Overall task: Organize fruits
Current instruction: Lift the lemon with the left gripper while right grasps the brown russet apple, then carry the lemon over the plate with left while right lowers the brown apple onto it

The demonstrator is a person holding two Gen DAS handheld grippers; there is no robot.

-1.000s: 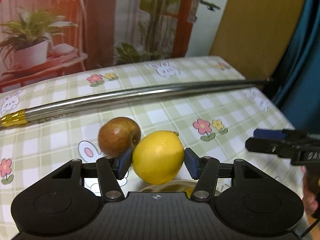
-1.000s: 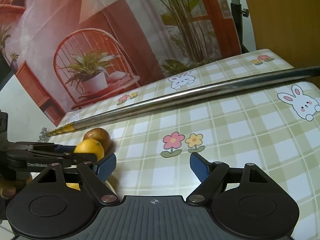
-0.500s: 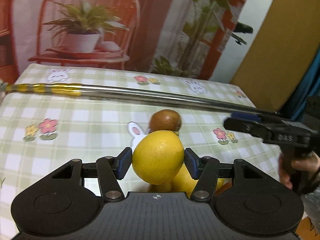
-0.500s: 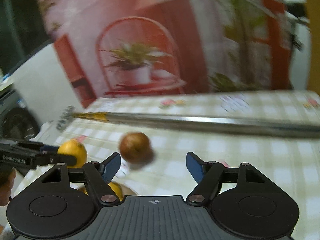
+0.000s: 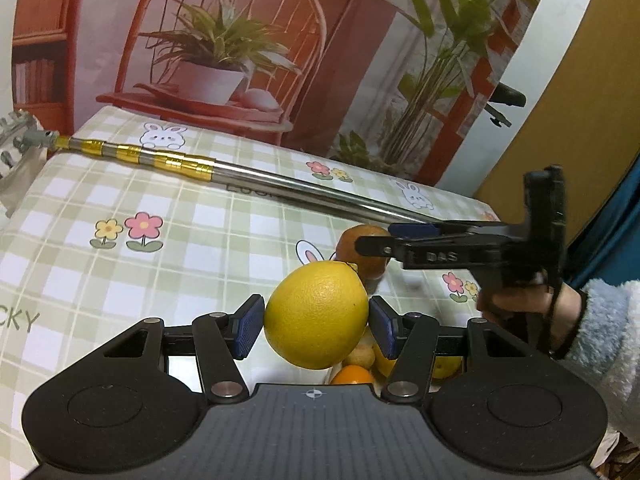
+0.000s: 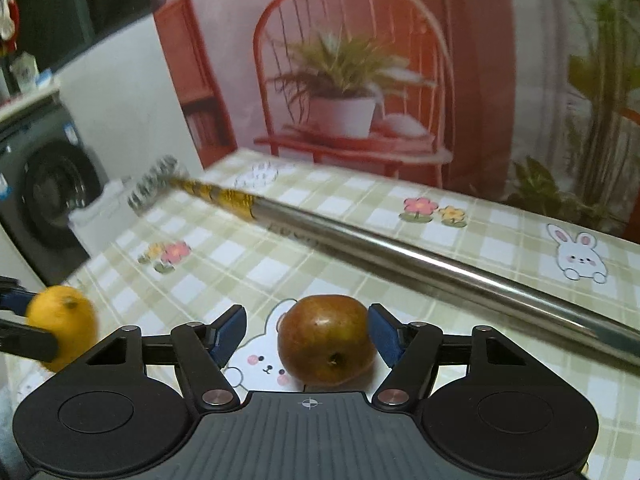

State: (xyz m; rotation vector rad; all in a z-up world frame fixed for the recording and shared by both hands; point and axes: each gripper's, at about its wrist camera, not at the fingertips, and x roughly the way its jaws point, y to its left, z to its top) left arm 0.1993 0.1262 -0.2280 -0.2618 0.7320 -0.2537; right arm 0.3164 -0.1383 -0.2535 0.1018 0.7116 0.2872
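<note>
My left gripper is shut on a yellow lemon and holds it above the table; the lemon also shows at the left of the right wrist view. A brown-red apple lies on the checked tablecloth, between the open jaws of my right gripper; a gap shows on the left side. In the left wrist view the apple is partly hidden behind the right gripper. Several yellow and orange fruits lie below the lemon, mostly hidden.
A long steel telescopic pole with a gold-banded end lies across the table behind the apple; it also shows in the left wrist view. A washing machine stands beyond the table's left edge.
My right gripper has swung left and moved in so the apple now lies between its open jaws. My left gripper still holds the lemon and has turned further left.
</note>
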